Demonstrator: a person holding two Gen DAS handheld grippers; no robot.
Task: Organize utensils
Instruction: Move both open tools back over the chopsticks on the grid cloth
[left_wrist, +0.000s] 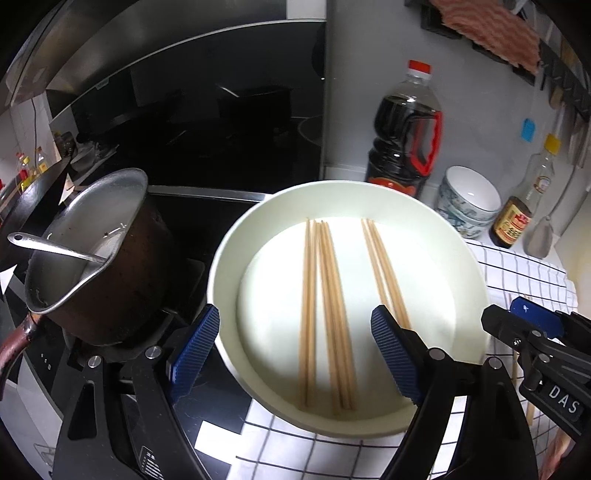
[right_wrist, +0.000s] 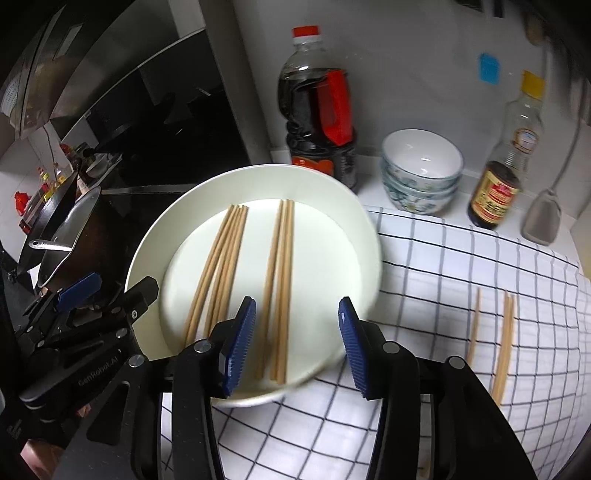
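A white plate (left_wrist: 476, 295) sits on the counter at the left edge of a checked cloth (right_wrist: 461, 280), hard against the stove; on it lie two groups of wooden chopsticks, a larger bundle (right_wrist: 218, 266) toward the plate's left side and a pair (right_wrist: 280, 280) just right of it, the two groups apart and roughly parallel; further right on the cloth, well apart from the plate, lie loose chopsticks (right_wrist: 504, 332), a single one beside a pair; the left gripper (left_wrist: 295, 354) hangs above the plate's near rim with its jaws spread wide and nothing between the pads; the right gripper (right_wrist: 297, 343) hangs over the plate's near right edge, its jaws parted to a middling gap, the pair of chopsticks lying below and between the pads without being touched; at the back edge of the counter stand a dark sauce bottle (right_wrist: 317, 110), stacked patterned bowls (right_wrist: 421, 173) and a small yellow-capped bottle (right_wrist: 506, 166); on the stove to the left sits a metal pot (left_wrist: 92, 251) with a ladle (left_wrist: 55, 249) in it.
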